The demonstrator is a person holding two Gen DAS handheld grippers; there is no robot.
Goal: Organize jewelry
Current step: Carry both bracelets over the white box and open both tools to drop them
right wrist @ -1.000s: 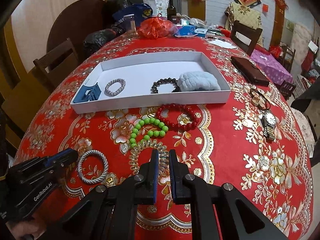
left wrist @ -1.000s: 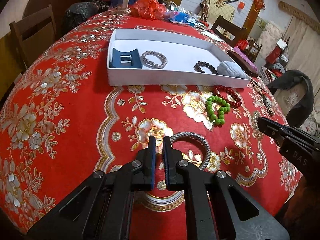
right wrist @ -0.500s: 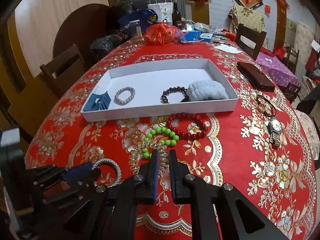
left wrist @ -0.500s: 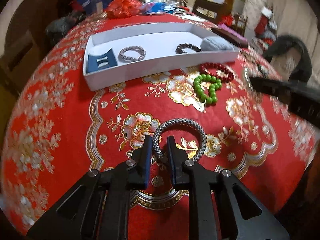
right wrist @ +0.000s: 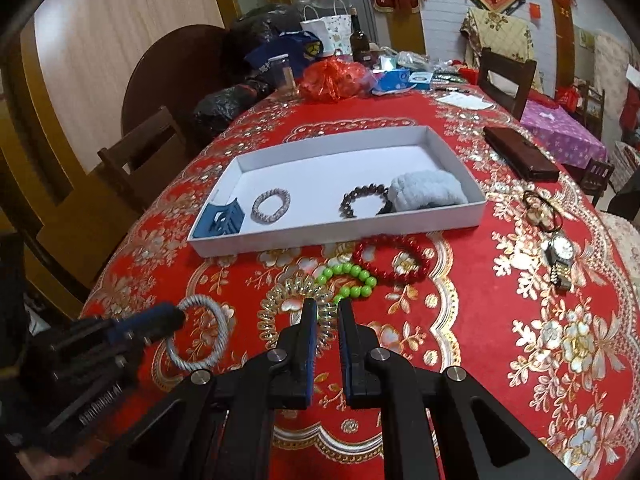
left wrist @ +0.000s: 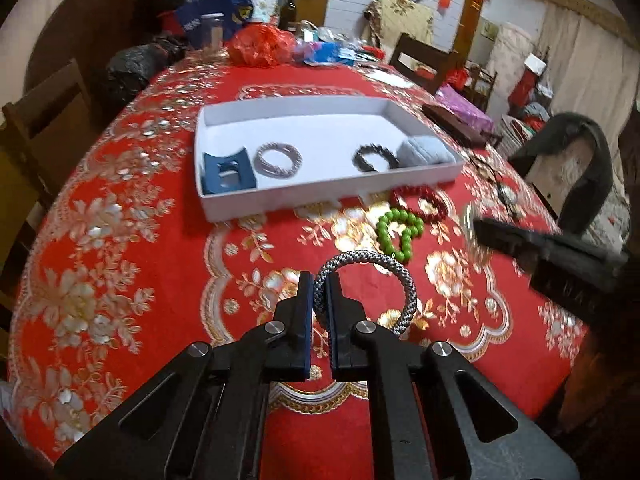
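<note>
My left gripper [left wrist: 319, 280] is shut on a grey braided bracelet [left wrist: 400, 276] and holds it above the red tablecloth; it also shows in the right wrist view [right wrist: 200, 336]. My right gripper [right wrist: 328, 312] stands slightly open over a clear coil hair tie [right wrist: 296, 300]. A white tray [left wrist: 304, 200] holds a blue clip [left wrist: 226, 172], a silver bracelet [left wrist: 279, 159], a dark bead bracelet [left wrist: 374, 157] and a pale blue scrunchie [left wrist: 424, 152]. A green bead bracelet [left wrist: 398, 236] and a red bead bracelet [left wrist: 420, 204] lie in front of the tray.
A wristwatch [right wrist: 560, 256] and a dark ring-shaped piece [right wrist: 542, 210] lie right of the tray, with a brown wallet [right wrist: 520, 152] behind. Bags, a bottle and clutter [right wrist: 332, 76] crowd the table's far end. Wooden chairs [right wrist: 144, 152] stand around.
My left gripper has closed on the grey braided bracelet and lifted it off the cloth. My right gripper has moved forward to the coil hair tie.
</note>
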